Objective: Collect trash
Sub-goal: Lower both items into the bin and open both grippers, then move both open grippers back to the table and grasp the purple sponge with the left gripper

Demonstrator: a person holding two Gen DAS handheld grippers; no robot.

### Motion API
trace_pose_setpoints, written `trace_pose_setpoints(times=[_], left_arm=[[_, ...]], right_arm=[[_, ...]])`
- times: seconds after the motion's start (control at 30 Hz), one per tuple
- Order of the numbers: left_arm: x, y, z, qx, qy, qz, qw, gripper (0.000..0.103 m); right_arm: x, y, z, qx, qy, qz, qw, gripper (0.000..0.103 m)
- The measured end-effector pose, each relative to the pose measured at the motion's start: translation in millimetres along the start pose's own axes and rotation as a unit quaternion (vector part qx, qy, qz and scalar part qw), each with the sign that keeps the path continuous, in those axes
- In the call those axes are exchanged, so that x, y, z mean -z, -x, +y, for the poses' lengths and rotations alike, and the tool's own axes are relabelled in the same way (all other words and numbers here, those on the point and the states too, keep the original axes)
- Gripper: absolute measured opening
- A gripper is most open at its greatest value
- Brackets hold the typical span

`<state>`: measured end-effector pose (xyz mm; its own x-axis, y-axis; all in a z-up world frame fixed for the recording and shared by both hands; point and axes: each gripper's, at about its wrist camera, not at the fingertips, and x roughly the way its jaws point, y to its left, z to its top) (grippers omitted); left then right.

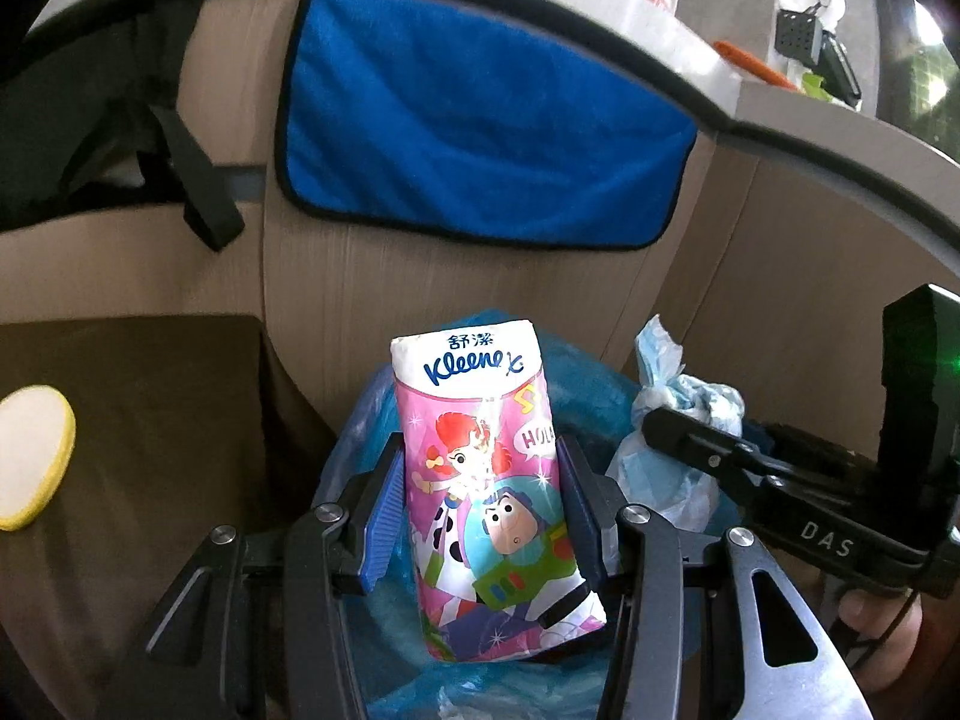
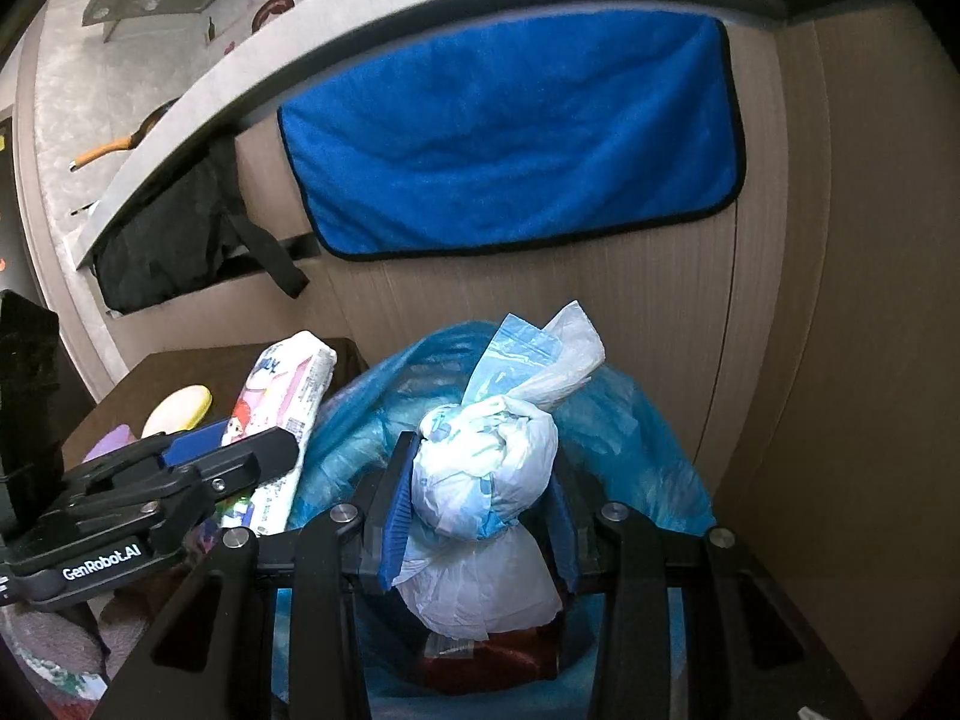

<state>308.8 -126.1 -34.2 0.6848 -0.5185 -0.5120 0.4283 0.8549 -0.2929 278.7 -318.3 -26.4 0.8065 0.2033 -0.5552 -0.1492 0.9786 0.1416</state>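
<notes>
My left fingers [image 1: 480, 516] are clamped on the tissue pack [image 1: 480, 468], blue pads pressed against both its long sides, the pack standing upright between them with its white top poking up past the tips. Right fingers [image 2: 480, 510] are clenched around the knotted bag [image 2: 486, 480], a white-and-pale-blue plastic bundle, its twisted tail sticking up above the tips and its lower bulge hanging below the pads.

Under and just beyond both sets of fingers I've got the bin liner [image 2: 630, 420], blue plastic, its mouth gaping wide; pack and bundle both hang over that opening. From the left camera the knotted bag shows off to the right of my fingers, gripped in the other tool. From the right camera the tissue pack sits left of my fingers, tilted slightly, just beside the liner's rim.

Ahead of the fingers, up on the wood-grain cabinet front [image 1: 690, 300], a blue towel [image 1: 480, 120] hangs flat. Left of it a black strap [image 2: 270, 252] dangles from something dark under the counter [image 2: 300, 48] edge. Far left of my left fingers, a yellow-rimmed sponge [image 1: 33, 456] lies on a dark brown surface [image 1: 150, 420]. A thumb [image 1: 870, 618] shows at the lower right, on the other tool's grip.
</notes>
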Motion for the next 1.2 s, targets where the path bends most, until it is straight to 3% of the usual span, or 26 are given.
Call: trace_pose_setpoints(times=[0.2,0.4,0.47,0.5,0.63,0.77,0.97,1.2], left_arm=[[5.8,-12.8,7.6,0.003,0.014,0.022,0.9997,0.049],[5.0,-17.7,13.3,0.029,0.032,0.043,0.9981,0.053],[3.2,-15.9,15.9,0.034,0.039,0.046,0.9976,0.055],[2.0,-14.0,17.3,0.037,0.044,0.046,0.9973,0.055],[-4.0,-3.2,22.9,0.046,0.061,0.042,0.9962,0.062],[-9.9,17.9,32.8,0.045,0.075,0.023,0.9959,0.062],[-12.9,73.7,67.4,0.003,0.076,-0.012,0.9971,0.062],[8.8,146.8,142.5,-0.102,0.059,-0.011,0.9930,0.062]], right_arm=[[3.8,-9.7,0.4,0.004,0.003,0.011,1.000,0.036],[7.8,-10.7,1.4,0.004,0.002,0.016,1.000,0.039],[10.1,-6.8,4.1,0.013,0.011,0.014,1.000,0.056],[10.8,-4.7,5.1,0.019,0.014,0.013,1.000,0.059],[9.7,4.8,4.2,0.021,0.008,0.009,1.000,0.060],[5.8,17.4,2.8,0.024,-0.004,0.001,1.000,0.060],[-4.6,37.1,19.2,0.017,0.005,-0.012,1.000,0.062],[-12.9,41.6,67.7,-0.028,0.033,-0.015,0.999,0.065]])
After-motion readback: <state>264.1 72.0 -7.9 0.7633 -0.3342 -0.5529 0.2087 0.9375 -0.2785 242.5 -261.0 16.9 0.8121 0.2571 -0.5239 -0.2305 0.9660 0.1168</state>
